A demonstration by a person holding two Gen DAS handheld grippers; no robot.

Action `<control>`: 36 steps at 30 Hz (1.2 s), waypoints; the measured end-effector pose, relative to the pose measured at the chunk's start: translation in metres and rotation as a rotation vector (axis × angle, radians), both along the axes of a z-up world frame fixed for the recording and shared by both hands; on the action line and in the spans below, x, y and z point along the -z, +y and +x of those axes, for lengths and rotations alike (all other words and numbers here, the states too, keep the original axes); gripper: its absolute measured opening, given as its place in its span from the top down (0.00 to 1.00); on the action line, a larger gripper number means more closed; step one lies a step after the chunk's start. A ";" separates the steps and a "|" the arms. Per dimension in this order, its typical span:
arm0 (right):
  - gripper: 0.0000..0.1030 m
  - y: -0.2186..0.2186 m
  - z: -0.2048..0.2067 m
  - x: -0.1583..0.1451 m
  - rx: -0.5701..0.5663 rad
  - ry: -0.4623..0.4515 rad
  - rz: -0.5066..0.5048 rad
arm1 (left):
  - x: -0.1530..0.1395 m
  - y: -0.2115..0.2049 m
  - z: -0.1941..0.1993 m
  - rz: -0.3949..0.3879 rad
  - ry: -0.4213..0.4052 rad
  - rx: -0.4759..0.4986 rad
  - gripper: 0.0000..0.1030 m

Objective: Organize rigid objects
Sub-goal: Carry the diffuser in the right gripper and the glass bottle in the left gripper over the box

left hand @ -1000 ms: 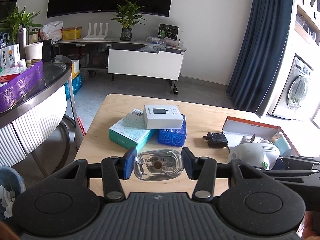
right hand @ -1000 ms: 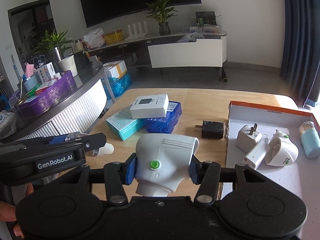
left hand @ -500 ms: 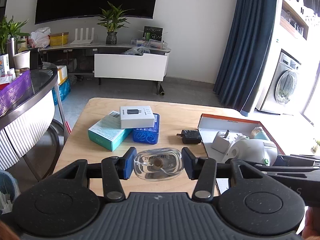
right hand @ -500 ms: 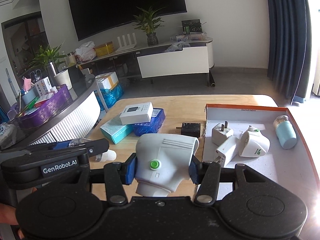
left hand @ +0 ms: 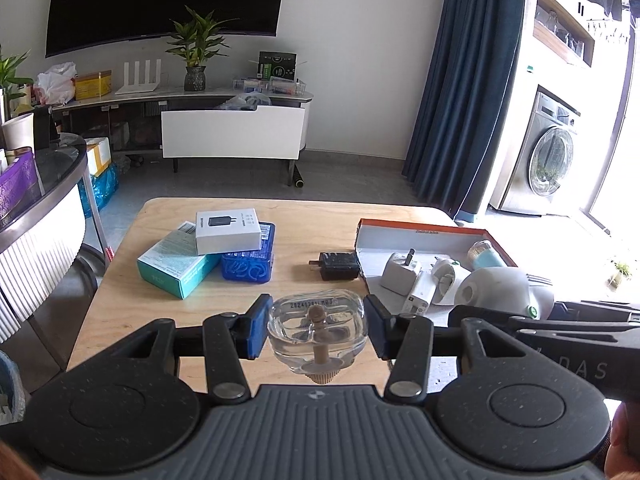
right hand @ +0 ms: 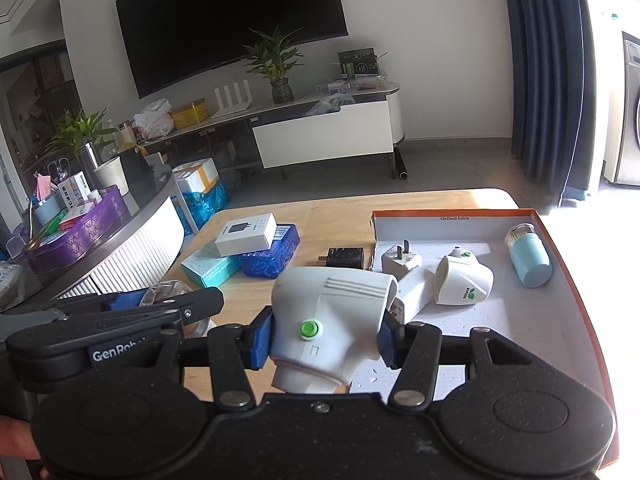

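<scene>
My left gripper is shut on a clear glass bottle with a tan stopper, held above the wooden table near its front edge. My right gripper is shut on a white plastic device with a green button, at the left edge of the orange-rimmed box lid. That device also shows in the left wrist view. In the lid lie two white plug adapters, a white device with a green leaf mark and a light blue cylinder.
A black charger lies on the table left of the lid. A white box is stacked on a teal box and a blue box at the table's left. A round glass counter stands to the left.
Both grippers have moved right with their objects. The right gripper now reaches the lid's left edge. The glass bottle has tilted so its stopper shows lower in the left jaws.
</scene>
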State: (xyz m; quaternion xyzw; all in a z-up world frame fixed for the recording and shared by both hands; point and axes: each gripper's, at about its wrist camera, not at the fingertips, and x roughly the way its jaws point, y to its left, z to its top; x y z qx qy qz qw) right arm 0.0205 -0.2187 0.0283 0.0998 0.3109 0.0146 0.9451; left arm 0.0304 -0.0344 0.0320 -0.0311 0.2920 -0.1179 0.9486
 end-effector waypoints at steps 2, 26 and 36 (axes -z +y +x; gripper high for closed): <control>0.40 -0.004 -0.003 -0.001 0.011 -0.003 0.001 | -0.001 -0.004 -0.001 -0.001 0.000 0.009 0.52; 0.40 -0.046 -0.029 -0.005 0.126 -0.021 0.009 | -0.002 -0.044 -0.005 0.024 -0.016 0.114 0.52; 0.40 -0.057 -0.035 -0.007 0.159 -0.030 0.010 | -0.003 -0.057 -0.002 0.032 -0.020 0.148 0.52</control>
